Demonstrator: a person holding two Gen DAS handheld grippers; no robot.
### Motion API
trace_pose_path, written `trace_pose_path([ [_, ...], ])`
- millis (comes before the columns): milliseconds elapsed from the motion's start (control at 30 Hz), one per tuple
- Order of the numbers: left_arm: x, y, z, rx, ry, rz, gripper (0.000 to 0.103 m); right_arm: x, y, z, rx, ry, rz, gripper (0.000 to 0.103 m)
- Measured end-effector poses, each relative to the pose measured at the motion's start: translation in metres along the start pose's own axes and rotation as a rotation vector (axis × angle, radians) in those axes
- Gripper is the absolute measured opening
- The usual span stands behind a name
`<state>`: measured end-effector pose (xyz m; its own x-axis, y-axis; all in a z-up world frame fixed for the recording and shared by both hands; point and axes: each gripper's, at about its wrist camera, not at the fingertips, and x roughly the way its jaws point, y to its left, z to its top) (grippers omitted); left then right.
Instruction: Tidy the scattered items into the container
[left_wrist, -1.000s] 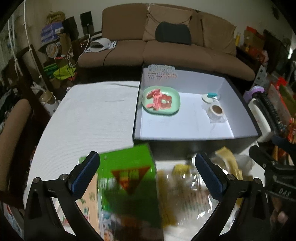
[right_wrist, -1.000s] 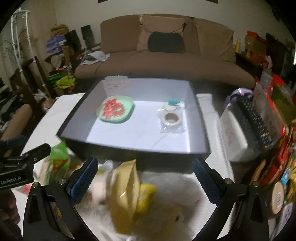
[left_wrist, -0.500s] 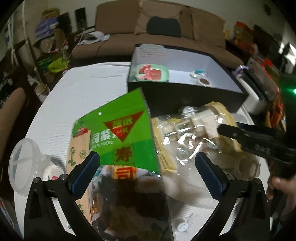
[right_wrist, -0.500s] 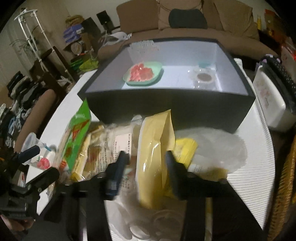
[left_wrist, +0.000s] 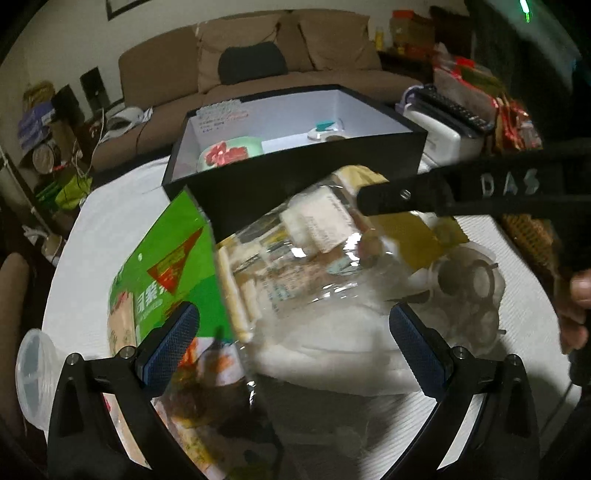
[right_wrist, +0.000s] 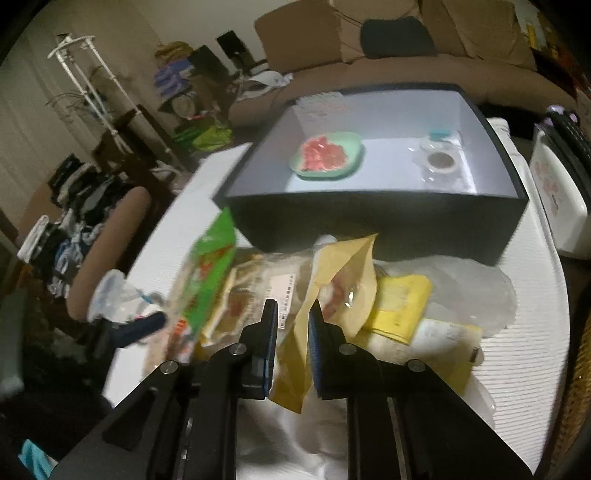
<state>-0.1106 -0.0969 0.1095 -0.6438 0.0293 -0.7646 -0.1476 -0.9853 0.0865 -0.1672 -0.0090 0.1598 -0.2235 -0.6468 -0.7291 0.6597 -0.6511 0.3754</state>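
A black box with a white inside (left_wrist: 325, 170) (right_wrist: 369, 218) stands at the far side of the white table. It holds a green plate of red pieces (right_wrist: 327, 156) and a tape roll (right_wrist: 440, 162). In front of it lies a heap of packets: a green seaweed pack (left_wrist: 166, 269) (right_wrist: 210, 266), a clear bag of snacks (left_wrist: 291, 266), and a tan-yellow pouch (right_wrist: 332, 284) (left_wrist: 406, 225). My right gripper (right_wrist: 292, 325) is shut on the tan-yellow pouch's edge. My left gripper (left_wrist: 291, 332) is open, low over the clear bag and seaweed pack.
A clear plastic lid (left_wrist: 33, 369) lies at the table's left edge. Tape rolls in a clear bag (left_wrist: 469, 280) sit at the right of the heap. A white appliance (right_wrist: 557, 199) stands right of the box. A brown sofa (left_wrist: 258, 85) is behind the table.
My right gripper has closed from wide open onto the tan-yellow pouch. My left gripper has dropped lower over the heap and stays open.
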Motion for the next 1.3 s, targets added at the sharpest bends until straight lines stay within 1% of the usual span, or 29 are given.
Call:
trace_pose_path([
  [133,0.010,-0.009,0.004,0.044,-0.009,0.061,0.103,0.000,0.014,0.004,-0.036,0.008,0.000,0.015],
  [233,0.018,-0.007,0.010,0.020,-0.035,0.066,0.099,-0.001,0.012,0.003,-0.003,0.004,0.037,0.015],
  [267,0.020,-0.005,0.012,0.013,-0.037,0.073,0.089,-0.002,0.010,0.002,0.007,0.004,0.048,0.015],
  [300,0.023,-0.004,0.013,0.009,-0.033,0.073,0.081,-0.002,0.009,0.001,0.014,0.005,0.056,0.015],
  [333,0.026,-0.003,0.014,0.006,-0.028,0.057,0.076,-0.002,0.008,0.000,0.018,0.007,0.063,0.015],
  [367,0.028,-0.004,0.015,0.002,-0.024,0.026,0.057,-0.003,0.007,-0.001,0.023,0.010,0.071,0.015],
  [400,0.031,-0.004,0.015,-0.005,-0.016,-0.007,0.032,-0.002,0.006,-0.002,0.030,0.015,0.081,0.015],
  [433,0.033,-0.004,0.015,-0.012,-0.009,-0.016,0.031,-0.003,0.005,-0.002,0.035,0.018,0.088,0.015],
  [467,0.034,-0.005,0.015,-0.017,-0.008,-0.011,0.028,-0.003,0.004,-0.004,0.034,0.020,0.087,0.016],
  [500,0.034,-0.005,0.015,-0.026,-0.008,-0.017,0.020,-0.006,0.003,-0.005,0.034,0.015,0.081,0.017],
  [533,0.035,-0.004,0.015,-0.038,-0.002,-0.031,0.015,-0.010,-0.001,-0.006,0.039,0.003,0.077,0.017],
  [567,0.036,-0.002,0.015,-0.055,0.010,-0.049,0.013,-0.015,-0.004,-0.007,0.049,-0.016,0.073,0.021],
  [600,0.038,0.001,0.014,-0.075,0.020,-0.067,0.012,-0.022,-0.011,-0.007,0.071,-0.043,0.058,0.037],
  [633,0.038,0.003,0.014,-0.089,0.022,-0.077,0.012,-0.025,-0.017,-0.008,0.093,-0.058,0.044,0.048],
  [667,0.036,0.005,0.014,-0.097,0.021,-0.084,0.012,-0.028,-0.025,-0.009,0.121,-0.069,0.032,0.064],
  [700,0.035,0.007,0.014,-0.102,0.021,-0.090,0.011,-0.028,-0.033,-0.010,0.150,-0.069,0.021,0.066],
  [767,0.031,0.008,0.016,-0.103,0.020,-0.101,0.009,-0.023,-0.042,-0.014,0.188,-0.051,0.029,0.066],
  [833,0.028,0.008,0.019,-0.103,0.020,-0.118,0.007,-0.012,-0.051,-0.017,0.259,-0.027,0.086,0.066],
  [867,0.026,0.008,0.021,-0.108,0.018,-0.138,0.006,-0.006,-0.056,-0.019,0.312,-0.009,0.133,0.066],
  [900,0.023,0.008,0.022,-0.116,0.014,-0.159,0.006,0.003,-0.060,-0.022,0.388,0.009,0.202,0.066],
  [933,0.019,0.007,0.022,-0.122,0.010,-0.177,0.006,0.010,-0.063,-0.025,0.443,0.020,0.243,0.066],
  [967,0.015,0.005,0.023,-0.123,0.007,-0.188,0.006,0.013,-0.066,-0.026,0.484,0.015,0.280,0.061],
  [1000,0.011,0.002,0.024,-0.118,0.004,-0.194,0.005,0.014,-0.066,-0.027,0.508,-0.005,0.325,0.038],
  [1033,0.007,-0.002,0.026,-0.108,-0.001,-0.194,0.005,0.012,-0.064,-0.026,0.512,-0.022,0.349,0.031],
  [1067,0.003,-0.006,0.028,-0.097,-0.007,-0.192,0.005,0.009,-0.061,-0.024,0.502,-0.034,0.349,0.030],
  [1100,-0.002,-0.009,0.030,-0.089,-0.015,-0.196,0.004,0.004,-0.056,-0.021,0.474,-0.042,0.344,0.027],
  [1233,-0.030,-0.018,0.044,-0.086,-0.060,-0.219,0.005,-0.031,-0.034,-0.008,0.343,-0.094,0.307,0.024],
  [1300,-0.050,-0.028,0.055,-0.077,-0.099,-0.233,0.006,-0.060,-0.024,-0.001,0.284,-0.132,0.286,0.024],
])
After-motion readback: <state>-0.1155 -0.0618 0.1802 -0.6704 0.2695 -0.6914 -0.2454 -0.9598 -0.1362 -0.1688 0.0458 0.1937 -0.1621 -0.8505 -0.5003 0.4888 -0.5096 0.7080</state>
